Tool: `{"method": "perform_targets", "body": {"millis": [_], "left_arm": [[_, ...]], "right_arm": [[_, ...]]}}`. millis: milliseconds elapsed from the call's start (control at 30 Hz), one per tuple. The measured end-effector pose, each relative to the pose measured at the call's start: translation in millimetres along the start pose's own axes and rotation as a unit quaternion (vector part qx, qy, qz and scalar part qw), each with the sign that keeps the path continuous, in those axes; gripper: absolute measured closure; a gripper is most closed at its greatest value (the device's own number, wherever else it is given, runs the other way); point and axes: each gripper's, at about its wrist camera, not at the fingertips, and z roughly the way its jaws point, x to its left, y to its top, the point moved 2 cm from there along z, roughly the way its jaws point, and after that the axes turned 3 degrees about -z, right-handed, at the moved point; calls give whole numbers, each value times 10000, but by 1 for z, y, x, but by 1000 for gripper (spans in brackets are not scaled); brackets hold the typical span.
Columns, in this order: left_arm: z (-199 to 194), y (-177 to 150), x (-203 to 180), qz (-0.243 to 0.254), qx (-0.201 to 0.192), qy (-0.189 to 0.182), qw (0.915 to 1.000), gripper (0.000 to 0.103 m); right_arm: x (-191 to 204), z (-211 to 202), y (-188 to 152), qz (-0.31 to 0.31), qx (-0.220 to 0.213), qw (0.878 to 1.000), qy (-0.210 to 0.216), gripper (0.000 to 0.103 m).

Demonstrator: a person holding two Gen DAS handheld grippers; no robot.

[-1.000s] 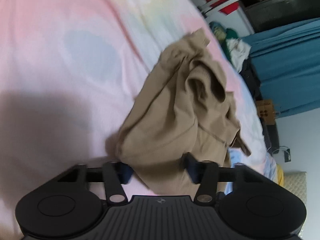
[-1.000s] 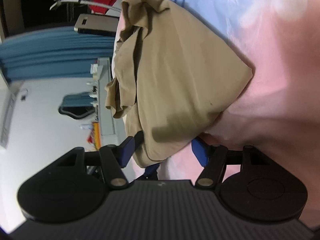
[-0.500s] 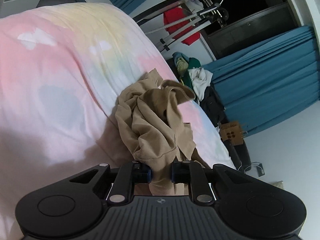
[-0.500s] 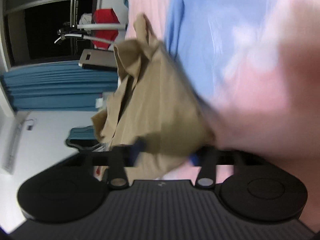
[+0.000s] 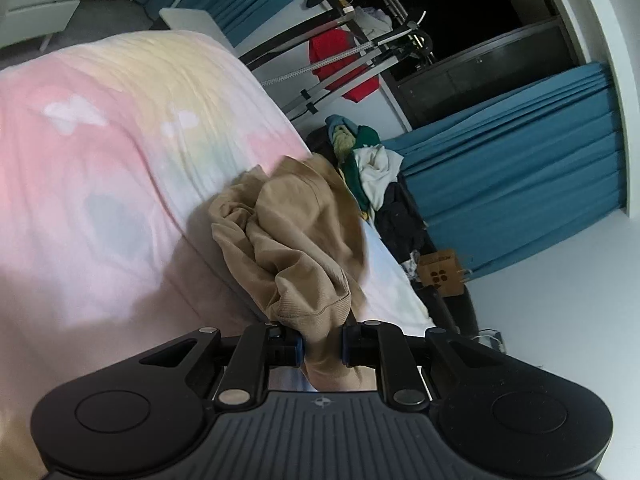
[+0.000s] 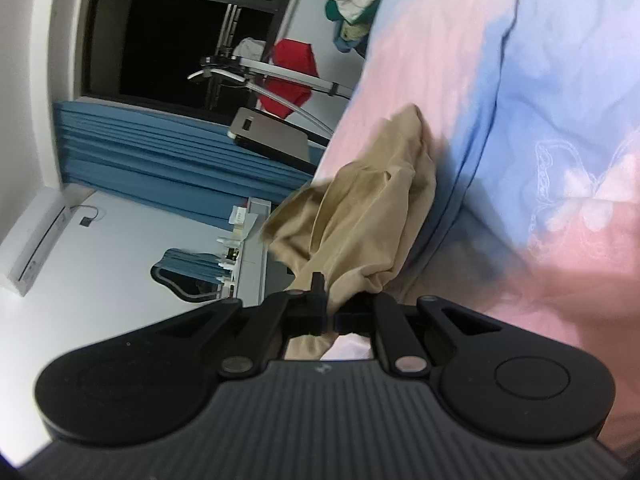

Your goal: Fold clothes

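Note:
A crumpled tan garment [image 5: 292,240] hangs from both grippers above a bed with a pastel pink, yellow and blue cover [image 5: 92,184]. My left gripper [image 5: 321,346] is shut on a ribbed hem of the garment, which bunches up just ahead of the fingers. In the right wrist view my right gripper [image 6: 329,316] is shut on another edge of the same tan garment [image 6: 360,224], which stretches away over the pink and blue cover [image 6: 540,120].
A pile of mixed clothes [image 5: 368,168] lies beyond the bed's far edge. A drying rack with a red garment [image 5: 344,64] stands by blue curtains [image 5: 520,160]. A cardboard box [image 5: 440,274] sits on the floor. A desk and chair [image 6: 224,256] show at left in the right view.
Both grippers closed on the tan garment and lifted it off the bed. It now hangs bunched between them, higher than before.

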Motion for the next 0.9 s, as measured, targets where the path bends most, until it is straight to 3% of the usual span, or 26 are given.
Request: {"method": "perform_targets", "body": {"millis": [167,400,633,800,900], "left_arm": [[-42,-32,2,-85,311,164,9993,87],[-79,-75,27,-357,704,480,9957,86],[-55,-39,10,-726,475,247,9959,85],[3,13,-1,-1227,411,224,9913,84],[51,43,2,-1246,466,219,9909,82]], "right_arm": [[8,-32,-18,-222,109,9995,-213,96],[-11,-78,-54,-90,377,9978,-535,96],[8,-49,-33,173,112,9982,-555,95],[16,6,6,532,-35,9962,-684,94],[8,46,28,731,-99,9935,-866,94]]}}
